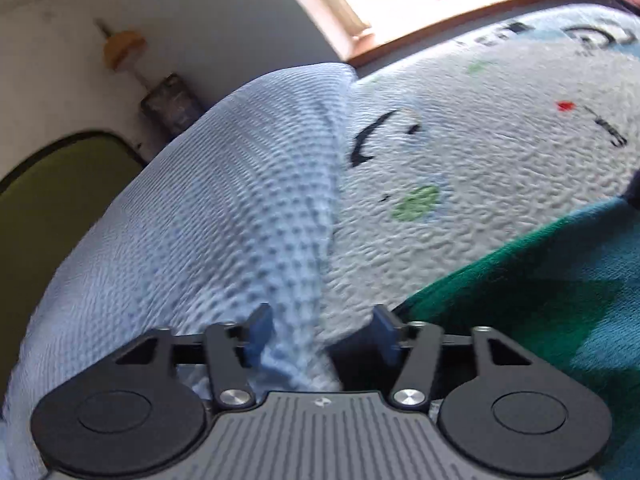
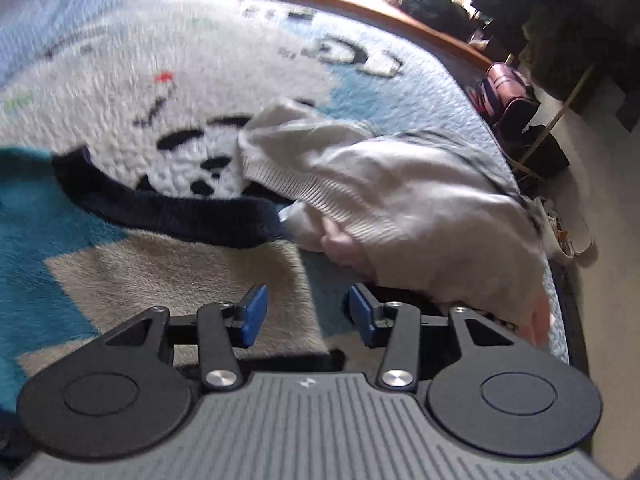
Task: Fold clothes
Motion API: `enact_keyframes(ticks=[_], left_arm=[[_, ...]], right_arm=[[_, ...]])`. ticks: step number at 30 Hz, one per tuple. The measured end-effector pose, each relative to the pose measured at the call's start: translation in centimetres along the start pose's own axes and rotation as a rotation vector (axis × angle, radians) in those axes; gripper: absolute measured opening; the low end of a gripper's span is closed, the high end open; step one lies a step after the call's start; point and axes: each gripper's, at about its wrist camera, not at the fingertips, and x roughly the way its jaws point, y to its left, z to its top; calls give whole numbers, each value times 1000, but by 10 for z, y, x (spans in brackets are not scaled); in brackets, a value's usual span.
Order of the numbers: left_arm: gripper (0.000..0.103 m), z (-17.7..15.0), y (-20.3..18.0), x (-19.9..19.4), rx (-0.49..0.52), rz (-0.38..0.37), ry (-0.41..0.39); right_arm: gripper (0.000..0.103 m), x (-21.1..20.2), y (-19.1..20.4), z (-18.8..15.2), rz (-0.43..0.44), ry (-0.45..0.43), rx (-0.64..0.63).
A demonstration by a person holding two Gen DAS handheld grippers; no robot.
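Bedspread (image 2: 248, 92): white and pale blue, quilted, with a cartoon panda and dark lettering too blurred to read. It carries everything below.

Fleece garment (image 2: 132, 276): teal, green and tan blocks with a dark navy collar band, spread flat at the near edge. Likely the piece in work; the step looks like a pause between folds, with nothing gripped.

Grey-white knit (image 2: 384, 184): rumpled heap to the right, touching the collar band, unfolded.

Light blue waffle cloth (image 1: 224, 200): bulky, lying at the left of the bed.

Left gripper (image 1: 322, 334): jaws apart over a fold of the waffle cloth; the blue pads do not appear to press it.

Right gripper (image 2: 308, 314): jaws apart above the tan patch, holding nothing.

Next move, as judged: each gripper needs to drop onto an edge of the fleece and close before lifting it over.

Markings: a small pale emblem on each gripper body, no legible wording.
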Motion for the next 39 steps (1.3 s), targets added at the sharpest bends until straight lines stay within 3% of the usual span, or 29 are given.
enact_keyframes(ticks=[2, 4, 6, 9, 14, 17, 18, 20, 25, 28, 30, 32, 33, 35, 39], left_arm=[[69, -24, 35, -25, -95, -140, -2], [72, -60, 72, -55, -194, -353, 13], [74, -108, 98, -88, -298, -538, 76], [74, -177, 119, -128, -413, -649, 184], [73, -277, 135, -160, -605, -684, 310], [71, -317, 142, -155, -761, -660, 353], [71, -326, 144, -150, -812, -670, 373], [71, -336, 148, -140, -883, -688, 394], [71, -332, 152, -122, -1019, -719, 345], [71, -331, 146, -102, -1106, -690, 388], [69, -326, 140, -100, -1122, -665, 372], [31, -317, 136, -102, -1087, -643, 358], [12, -313, 137, -105, -1082, -650, 352], [9, -304, 140, -112, -1073, -665, 340], [9, -284, 165, -141, -1087, -685, 286]], right_arm=[[56, -42, -20, -24, 67, -45, 36], [57, -83, -33, -57, 132, -58, 75], [57, -122, -40, -104, 180, -34, 137], [57, -160, -36, -170, 217, 48, 261], [52, -167, -9, -250, 260, 192, 470], [52, -155, 6, -270, 256, 210, 557], [56, -152, 9, -272, 251, 203, 583], [58, -151, 15, -270, 262, 171, 609], [54, -147, 16, -264, 335, 187, 670], [54, -142, 2, -275, 386, 191, 839], [52, -140, -8, -284, 418, 188, 962], [34, -137, -9, -285, 393, 199, 997], [13, -137, -6, -281, 369, 210, 974], [8, -140, -3, -269, 354, 229, 919], [7, -179, -22, -234, 384, 181, 879]])
